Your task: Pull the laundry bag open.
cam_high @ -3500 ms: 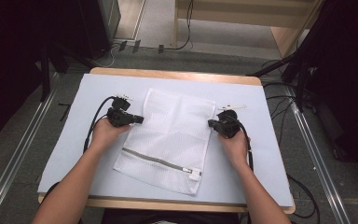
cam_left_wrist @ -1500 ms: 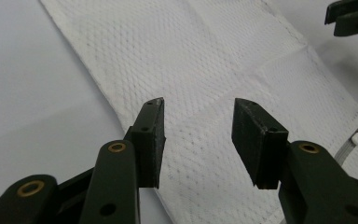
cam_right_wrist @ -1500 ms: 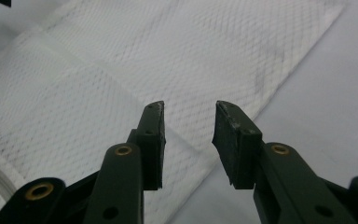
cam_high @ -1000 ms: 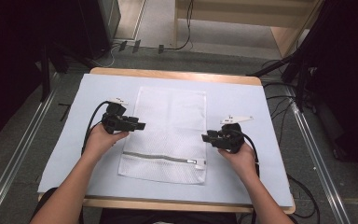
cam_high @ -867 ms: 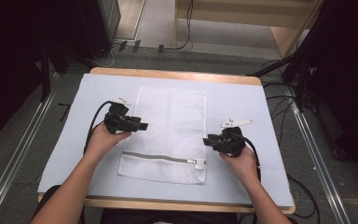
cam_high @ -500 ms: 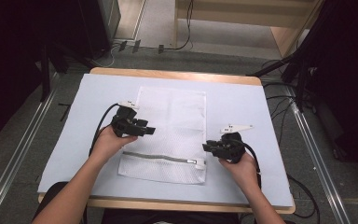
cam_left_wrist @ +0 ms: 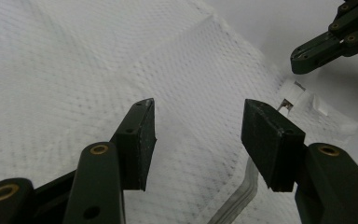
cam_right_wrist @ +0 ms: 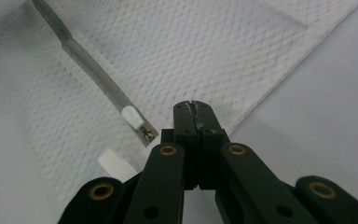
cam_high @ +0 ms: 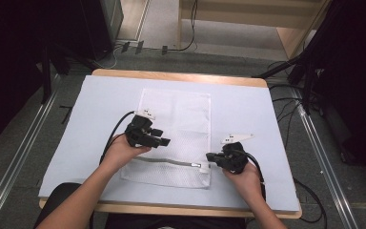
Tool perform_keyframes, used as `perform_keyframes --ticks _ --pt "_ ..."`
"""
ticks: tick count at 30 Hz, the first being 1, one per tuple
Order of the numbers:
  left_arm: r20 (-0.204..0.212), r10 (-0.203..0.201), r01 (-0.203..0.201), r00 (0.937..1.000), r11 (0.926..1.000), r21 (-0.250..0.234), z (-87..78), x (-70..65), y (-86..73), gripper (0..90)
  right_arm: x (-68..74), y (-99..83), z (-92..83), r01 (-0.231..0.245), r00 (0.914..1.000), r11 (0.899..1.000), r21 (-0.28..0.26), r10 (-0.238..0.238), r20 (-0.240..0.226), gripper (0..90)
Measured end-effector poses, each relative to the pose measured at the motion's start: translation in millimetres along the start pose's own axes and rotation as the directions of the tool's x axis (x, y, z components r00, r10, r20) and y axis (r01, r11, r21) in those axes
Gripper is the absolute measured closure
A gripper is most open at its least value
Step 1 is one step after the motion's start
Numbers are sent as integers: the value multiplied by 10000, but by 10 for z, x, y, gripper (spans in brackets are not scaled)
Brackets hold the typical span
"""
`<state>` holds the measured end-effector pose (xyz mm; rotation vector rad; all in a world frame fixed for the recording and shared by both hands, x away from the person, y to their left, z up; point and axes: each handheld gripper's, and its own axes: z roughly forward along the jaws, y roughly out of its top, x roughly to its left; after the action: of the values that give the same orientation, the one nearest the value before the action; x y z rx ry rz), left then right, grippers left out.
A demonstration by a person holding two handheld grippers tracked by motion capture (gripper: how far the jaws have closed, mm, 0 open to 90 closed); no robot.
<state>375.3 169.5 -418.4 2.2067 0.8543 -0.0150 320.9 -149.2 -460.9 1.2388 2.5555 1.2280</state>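
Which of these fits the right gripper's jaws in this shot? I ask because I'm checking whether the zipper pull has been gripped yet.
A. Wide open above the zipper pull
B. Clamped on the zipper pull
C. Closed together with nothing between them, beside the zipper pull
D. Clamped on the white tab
C: the right gripper has its jaws pressed together over the mesh bag, while the white zipper pull lies free just beside them.

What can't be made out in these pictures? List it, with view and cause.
- Bag contents: the mesh is too dense to see through, in every view.
- Whether the shut right gripper pinches the bag's edge: in the right gripper view its own tips cover the spot, and it is too small in the high view.
- Zipper left end: high view, under the left hand.
- Pull: left gripper view, half behind the left gripper's jaw.
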Motion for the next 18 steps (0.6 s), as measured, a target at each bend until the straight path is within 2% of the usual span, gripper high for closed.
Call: perform_keyframes --ticks 11,18 --pt "251 346 -350 9991 9993 139 174 -176 9 463 57 -80 45 90 9999 9995 314 -89 -47 900" --pt "438 460 -470 9980 9987 212 224 -257 17 493 85 -99 104 563 9984 9973 481 -563 -21 900"
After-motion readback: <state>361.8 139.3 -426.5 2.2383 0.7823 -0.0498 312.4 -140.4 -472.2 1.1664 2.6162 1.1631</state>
